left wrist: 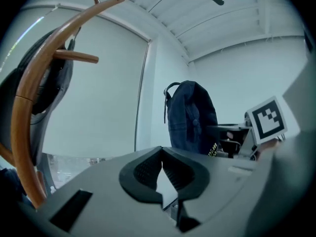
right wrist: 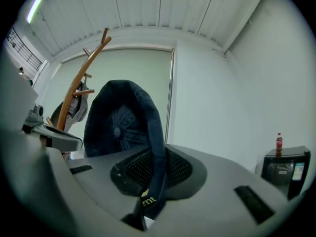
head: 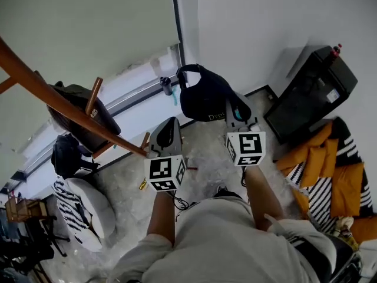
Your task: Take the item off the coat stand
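A dark navy cap hangs in the air off my right gripper, which is shut on its brim. In the right gripper view the brim runs down between the pads of that gripper, and the crown rises behind it. The wooden coat stand leans across the left, clear of the cap, with a dark garment still on a peg. My left gripper is beside the stand's lower pegs, shut with nothing in it. The left gripper view shows the cap to its right.
A black cabinet with a red bottle on top stands at the right wall. Orange and striped cushions lie below it. A white seat with striped cloth and a black bag sit at the left.
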